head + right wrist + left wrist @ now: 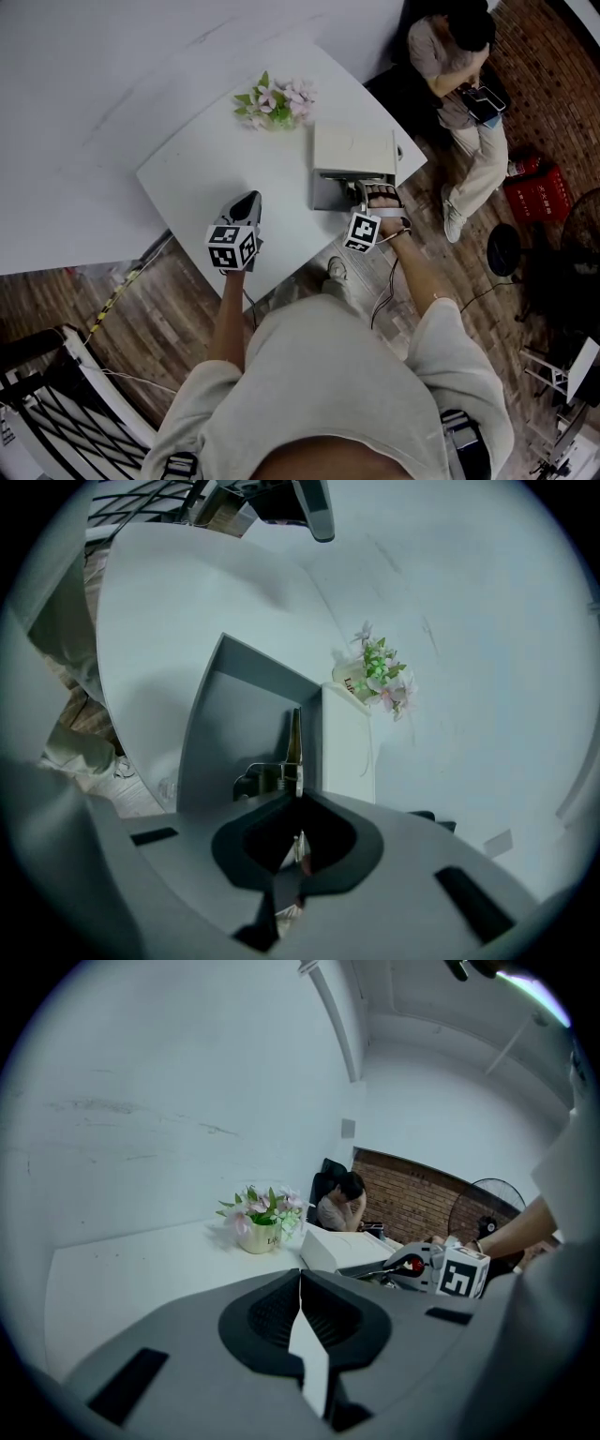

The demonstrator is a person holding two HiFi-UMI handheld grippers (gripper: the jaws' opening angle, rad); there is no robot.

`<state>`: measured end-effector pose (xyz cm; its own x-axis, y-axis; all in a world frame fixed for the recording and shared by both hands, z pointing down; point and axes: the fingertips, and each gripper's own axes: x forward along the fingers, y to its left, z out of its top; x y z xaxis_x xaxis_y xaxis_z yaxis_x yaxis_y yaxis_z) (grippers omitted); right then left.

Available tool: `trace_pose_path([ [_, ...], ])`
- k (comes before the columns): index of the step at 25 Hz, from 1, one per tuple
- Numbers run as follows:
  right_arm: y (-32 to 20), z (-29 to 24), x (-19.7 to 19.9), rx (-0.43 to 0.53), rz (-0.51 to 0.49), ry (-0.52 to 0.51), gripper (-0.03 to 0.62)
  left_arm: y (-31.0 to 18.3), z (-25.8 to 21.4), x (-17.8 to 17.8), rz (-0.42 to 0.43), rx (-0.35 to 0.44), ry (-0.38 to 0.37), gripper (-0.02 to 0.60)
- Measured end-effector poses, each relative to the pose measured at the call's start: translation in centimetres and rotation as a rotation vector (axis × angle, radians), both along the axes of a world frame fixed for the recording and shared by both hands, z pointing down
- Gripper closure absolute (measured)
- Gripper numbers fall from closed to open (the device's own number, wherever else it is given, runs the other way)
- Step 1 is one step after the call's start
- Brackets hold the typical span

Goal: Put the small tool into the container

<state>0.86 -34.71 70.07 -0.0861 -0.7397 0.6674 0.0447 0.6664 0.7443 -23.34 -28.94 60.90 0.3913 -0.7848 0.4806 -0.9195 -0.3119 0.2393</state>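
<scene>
A white box-shaped container (pixel 352 150) stands on the white table (pixel 216 159), its grey drawer (pixel 330 194) pulled out toward me. My right gripper (pixel 373 197) hangs over the drawer's front right, shut on a small pointed metal tool. In the right gripper view the tool (pixel 293 745) sticks out past the right gripper (pixel 298 801) and points into the drawer (pixel 234 728), beside the container (pixel 347 752). My left gripper (pixel 247 208) hovers over the table left of the drawer. Its jaws are shut and empty in the left gripper view (pixel 300 1281).
A pot of pink flowers (pixel 275 101) sits behind the container. The table's near edge (pixel 197 248) runs just under both grippers. A seated person (pixel 459 56), a red crate (pixel 539 187) and a fan (pixel 581 225) are off to the right.
</scene>
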Motion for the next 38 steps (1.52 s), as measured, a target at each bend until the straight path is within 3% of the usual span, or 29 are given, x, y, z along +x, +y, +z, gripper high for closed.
trace_pose_path([
  [17, -2.0, 1.5, 0.8, 0.047, 0.057, 0.007, 0.592, 0.3, 0.6, -0.9, -0.019, -0.016, -0.013, 0.571],
  [38, -0.9, 3.1, 1.1, -0.042, 0.051, -0.012, 0.572, 0.2, 0.8, 0.2, -0.009, -0.025, -0.004, 0.571],
])
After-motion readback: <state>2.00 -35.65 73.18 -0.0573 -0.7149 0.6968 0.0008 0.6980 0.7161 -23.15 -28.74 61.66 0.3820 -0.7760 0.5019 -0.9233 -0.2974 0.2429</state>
